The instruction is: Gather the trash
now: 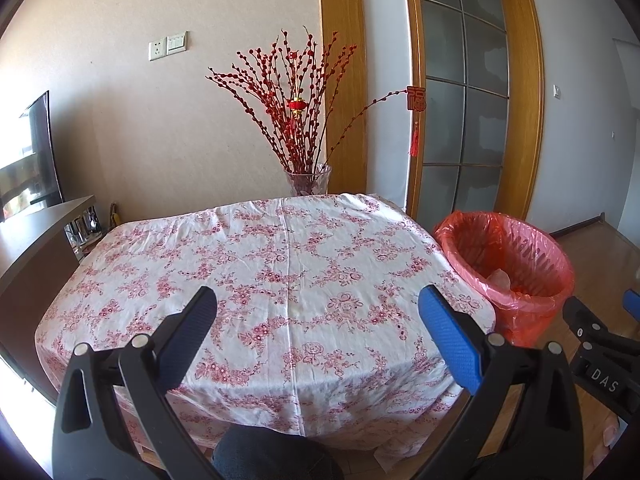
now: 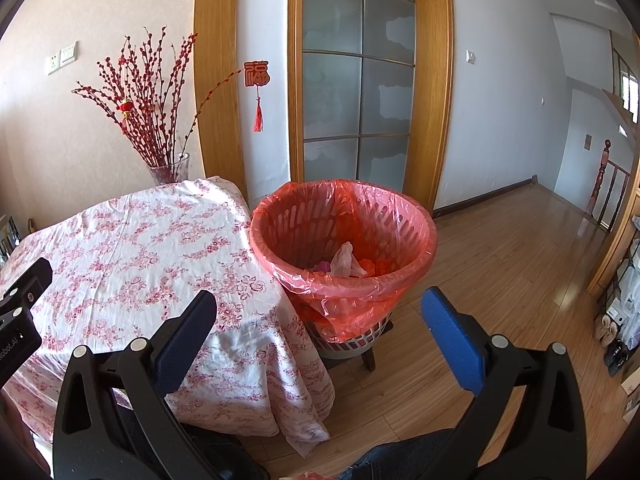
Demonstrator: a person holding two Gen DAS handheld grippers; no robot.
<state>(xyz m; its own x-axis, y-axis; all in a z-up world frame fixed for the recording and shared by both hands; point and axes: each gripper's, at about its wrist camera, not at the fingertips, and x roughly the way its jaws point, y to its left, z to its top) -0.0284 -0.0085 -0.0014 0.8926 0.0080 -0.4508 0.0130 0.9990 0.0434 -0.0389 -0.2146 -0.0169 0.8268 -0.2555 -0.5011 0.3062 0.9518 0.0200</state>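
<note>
Both grippers, left (image 1: 318, 330) and right (image 2: 320, 330), hang spread and empty; collected trash (image 2: 344, 262) lies in the red-lined bin (image 2: 424, 232) beside the cloth-covered table (image 1: 280, 248). A careless swing could tip the bin.

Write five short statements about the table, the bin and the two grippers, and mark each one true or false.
1. The left gripper is open and holds nothing. True.
2. The bin has a blue liner. False: the liner is red.
3. Trash already lies in the bin. True.
4. The vase stands at the table's near edge. False: it stands at the far edge.
5. The right gripper is shut on a wrapper. False: its fingers are spread, empty.
</note>
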